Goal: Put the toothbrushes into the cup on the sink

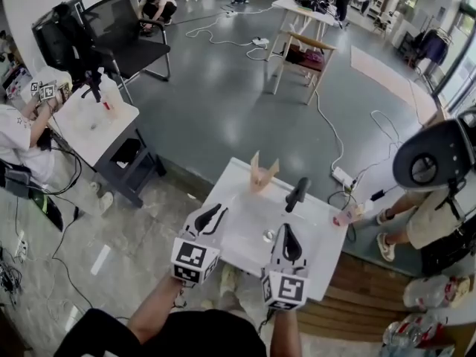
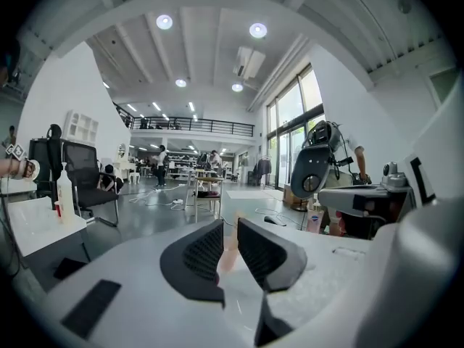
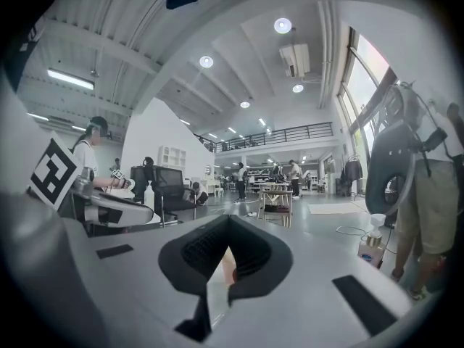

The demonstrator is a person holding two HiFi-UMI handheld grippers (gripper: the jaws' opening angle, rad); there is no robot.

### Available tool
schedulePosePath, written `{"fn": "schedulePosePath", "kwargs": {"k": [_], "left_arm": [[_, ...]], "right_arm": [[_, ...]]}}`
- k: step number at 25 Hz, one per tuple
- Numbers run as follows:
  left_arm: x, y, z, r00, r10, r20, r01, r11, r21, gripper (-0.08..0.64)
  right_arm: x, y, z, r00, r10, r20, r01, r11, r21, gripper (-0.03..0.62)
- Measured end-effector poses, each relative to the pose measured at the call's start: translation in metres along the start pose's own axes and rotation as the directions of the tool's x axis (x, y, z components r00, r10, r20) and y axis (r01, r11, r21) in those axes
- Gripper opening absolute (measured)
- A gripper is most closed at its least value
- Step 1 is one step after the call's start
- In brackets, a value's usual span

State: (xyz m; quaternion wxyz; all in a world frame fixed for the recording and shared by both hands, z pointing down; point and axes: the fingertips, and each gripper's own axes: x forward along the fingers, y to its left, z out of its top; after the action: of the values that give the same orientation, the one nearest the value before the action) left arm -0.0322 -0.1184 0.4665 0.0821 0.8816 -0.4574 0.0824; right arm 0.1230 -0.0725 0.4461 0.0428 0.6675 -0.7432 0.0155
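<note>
A tan cup (image 1: 262, 174) stands at the far edge of the white sink (image 1: 232, 188), with pointed tan shapes rising from its rim. I cannot make out single toothbrushes. My left gripper (image 1: 217, 211) (image 2: 230, 222) hovers over the sink's near left part, its jaws a narrow gap apart and gripping nothing. A blurred peach patch shows through that gap. My right gripper (image 1: 288, 233) (image 3: 228, 217) is beside it, near the drain (image 1: 268, 236), with its tips shut together. A peach sliver shows under its tips, and I cannot tell what it is.
A black faucet (image 1: 297, 193) rises at the sink's back right, and a pink bottle (image 1: 347, 216) stands at the right corner. A person (image 1: 428, 214) stands close on the right. Another person (image 1: 18, 151) works at a white table (image 1: 93, 125) to the left. Cables cross the floor.
</note>
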Motion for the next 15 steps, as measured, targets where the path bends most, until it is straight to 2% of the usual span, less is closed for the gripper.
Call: {"fn": "schedulePosePath", "kwargs": {"k": [5, 15], "left_arm": [[-0.043, -0.006, 0.007, 0.999, 0.017, 0.038, -0.017, 1.000, 0.002, 0.040], [-0.104, -0.020, 0.009, 0.998, 0.020, 0.051, -0.020, 1.000, 0.003, 0.005]], "right_arm": [[-0.027, 0.016, 0.009, 1.000, 0.002, 0.017, -0.002, 1.000, -0.007, 0.000], [-0.073, 0.042, 0.012, 1.000, 0.005, 0.028, -0.005, 1.000, -0.010, -0.002]]}}
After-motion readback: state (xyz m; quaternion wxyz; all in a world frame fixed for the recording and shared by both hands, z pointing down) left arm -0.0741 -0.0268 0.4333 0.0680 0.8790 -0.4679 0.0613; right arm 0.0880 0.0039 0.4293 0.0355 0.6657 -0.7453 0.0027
